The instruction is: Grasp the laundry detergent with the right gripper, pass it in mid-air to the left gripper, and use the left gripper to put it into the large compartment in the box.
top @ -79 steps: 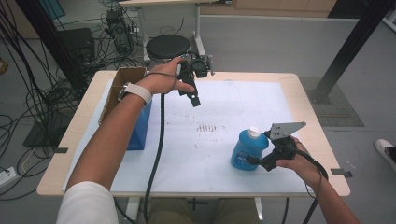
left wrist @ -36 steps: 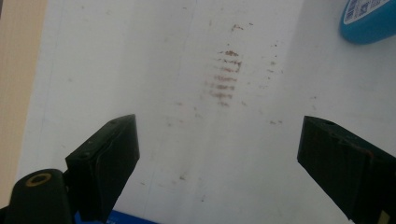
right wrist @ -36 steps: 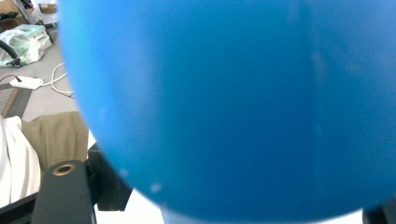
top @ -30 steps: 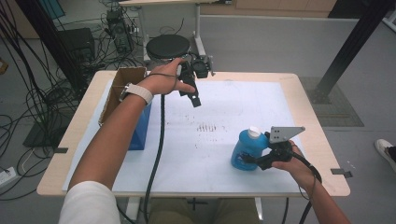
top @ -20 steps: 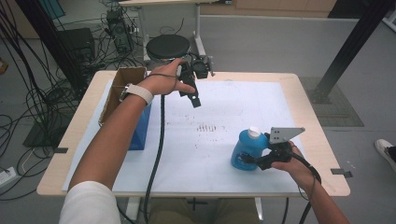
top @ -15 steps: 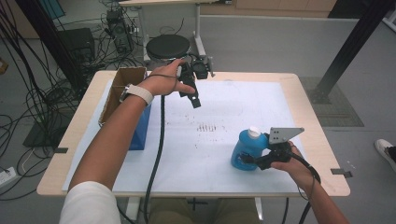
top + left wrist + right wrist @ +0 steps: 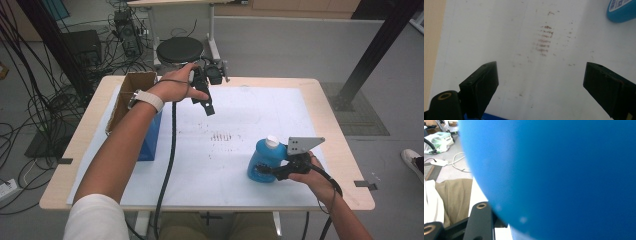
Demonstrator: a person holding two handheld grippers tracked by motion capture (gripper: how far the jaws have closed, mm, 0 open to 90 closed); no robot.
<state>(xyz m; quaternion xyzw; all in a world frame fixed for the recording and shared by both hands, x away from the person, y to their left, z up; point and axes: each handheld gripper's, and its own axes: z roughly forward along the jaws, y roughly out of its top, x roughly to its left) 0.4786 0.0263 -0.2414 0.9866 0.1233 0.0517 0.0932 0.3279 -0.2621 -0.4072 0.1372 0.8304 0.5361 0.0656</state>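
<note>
So I've got the blue bottle (image 7: pixel 264 159) standing upright near the right front part of the surface (image 7: pixel 320 107), on the white sheet (image 7: pixel 250 115). My right hand-held gripper (image 7: pixel 267 170) is pressed in low against its belly from the right. In the right gripper view the blue fills almost everything, so I honestly can't tell if the jaws have closed on it or just sit beside it.

My left hand-held gripper (image 7: pixel 205 102) hangs over the far left of the sheet, jaws spread wide with nothing between them, pointing down at some brownish smudges (image 7: pixel 544 41).

My guess on handling: smooth rounded plastic, probably a bit slippery and squashy if I clamp hard, and heavier if there's liquid inside, which I can't see. The fat body is a wide bite; the narrower part under the white cap (image 7: pixel 271 141) looks like a safer hold.

Room-wise, the middle of the sheet is wide open. The bottle isn't far from the near edge though, so I'd move it inward. The cardboard box (image 7: pixel 131 98) and blue box (image 7: pixel 150 136) sit at the left side, well apart.
</note>
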